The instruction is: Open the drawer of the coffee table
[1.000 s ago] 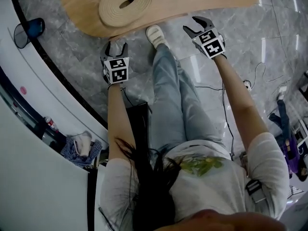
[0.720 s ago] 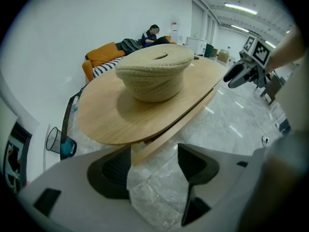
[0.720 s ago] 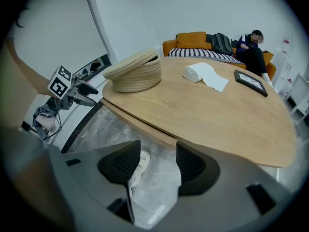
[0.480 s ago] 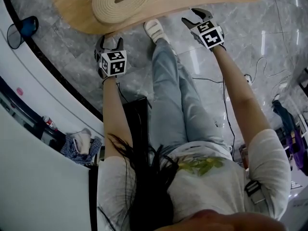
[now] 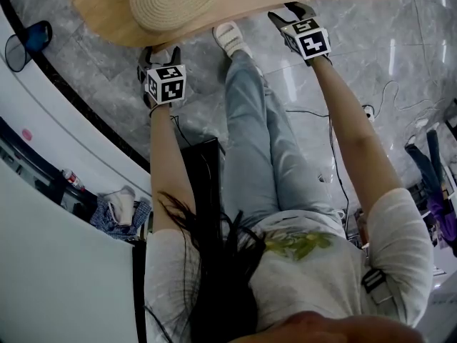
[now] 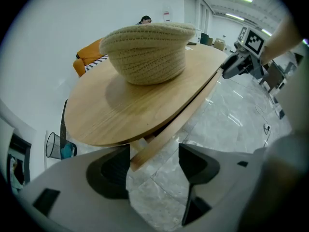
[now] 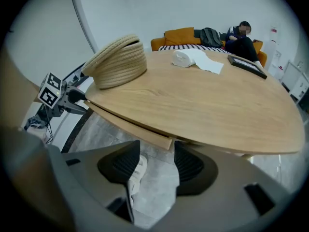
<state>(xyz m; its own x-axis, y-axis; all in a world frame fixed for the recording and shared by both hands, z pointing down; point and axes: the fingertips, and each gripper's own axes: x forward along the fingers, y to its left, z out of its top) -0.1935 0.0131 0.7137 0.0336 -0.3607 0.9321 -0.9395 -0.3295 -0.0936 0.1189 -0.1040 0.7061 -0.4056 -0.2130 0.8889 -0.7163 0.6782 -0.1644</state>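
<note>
Head view shows left gripper and right gripper, jaws freshly parted, empty, just short of the drawer.

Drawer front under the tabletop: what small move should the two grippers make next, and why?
Probably ease both forward until each end of the drawer front sits inside an open gripper. The left gripper and right gripper have just been opening and stand open. An end of that strip shows just ahead of each gap, and nothing is gripped yet.
</note>
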